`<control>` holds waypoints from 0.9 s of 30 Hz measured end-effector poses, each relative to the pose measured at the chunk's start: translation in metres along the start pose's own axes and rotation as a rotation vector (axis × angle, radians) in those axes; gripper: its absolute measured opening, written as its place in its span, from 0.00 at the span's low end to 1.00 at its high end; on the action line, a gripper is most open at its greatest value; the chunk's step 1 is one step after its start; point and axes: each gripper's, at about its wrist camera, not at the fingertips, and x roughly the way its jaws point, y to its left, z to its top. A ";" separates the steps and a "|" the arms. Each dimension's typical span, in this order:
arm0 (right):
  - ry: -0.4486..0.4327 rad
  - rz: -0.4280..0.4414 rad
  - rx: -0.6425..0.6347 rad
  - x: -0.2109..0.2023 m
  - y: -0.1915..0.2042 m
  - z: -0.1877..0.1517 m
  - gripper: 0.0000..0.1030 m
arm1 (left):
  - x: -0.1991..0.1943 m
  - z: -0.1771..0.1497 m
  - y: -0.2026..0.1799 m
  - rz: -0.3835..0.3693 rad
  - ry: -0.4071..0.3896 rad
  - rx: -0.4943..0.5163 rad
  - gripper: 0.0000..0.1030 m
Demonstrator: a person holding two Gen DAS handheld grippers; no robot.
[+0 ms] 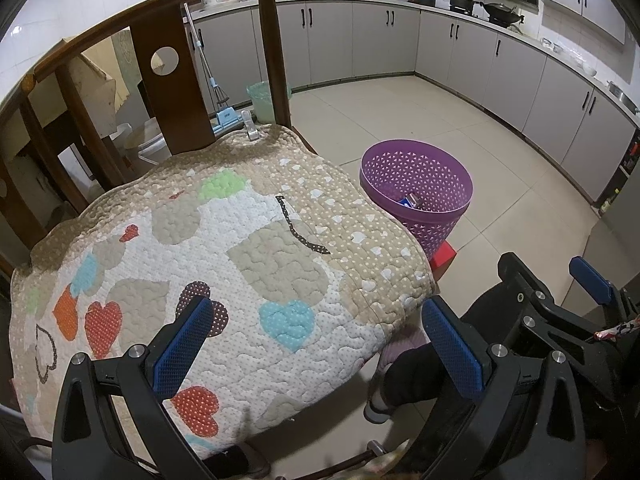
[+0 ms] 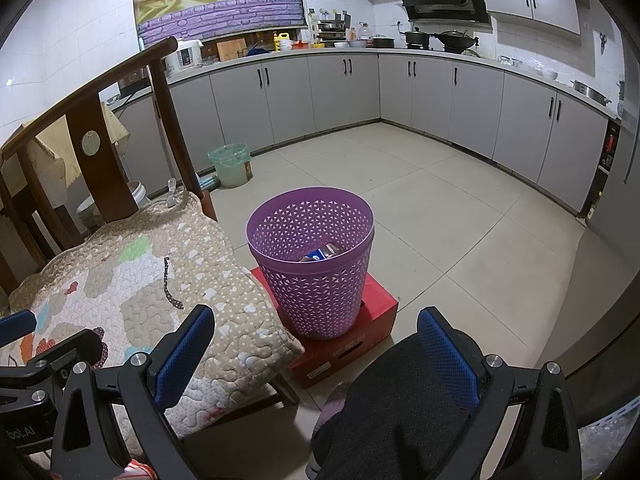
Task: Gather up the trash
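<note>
At your near left, the left gripper [image 2: 24, 364] body reads "bot.AI", cut off; other labels are too blurred to read.

The purple basket [image 2: 311, 260] stood open on top; the cushioned chair [image 2: 132, 280] crowded its left side, open floor [image 2: 460, 216] lay right.

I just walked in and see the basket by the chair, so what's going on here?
A person holds a two-finger gripper in each hand, collecting trash in a kitchen. Both the left gripper and the right gripper are open and hold nothing. The purple basket stands on a red box on the floor beside a wooden chair with a quilted cushion. A small blue packet already lies in the basket. No loose trash shows on the cushion.
</note>
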 end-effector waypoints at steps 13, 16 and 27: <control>0.000 0.000 0.000 0.000 0.000 0.000 1.00 | 0.001 0.001 0.000 0.002 -0.003 0.002 1.00; 0.000 -0.001 0.001 0.000 0.000 0.000 1.00 | 0.000 0.000 -0.001 0.004 -0.008 0.005 1.00; -0.003 -0.001 0.006 0.000 0.004 -0.003 1.00 | -0.001 0.000 -0.001 0.004 -0.013 0.007 1.00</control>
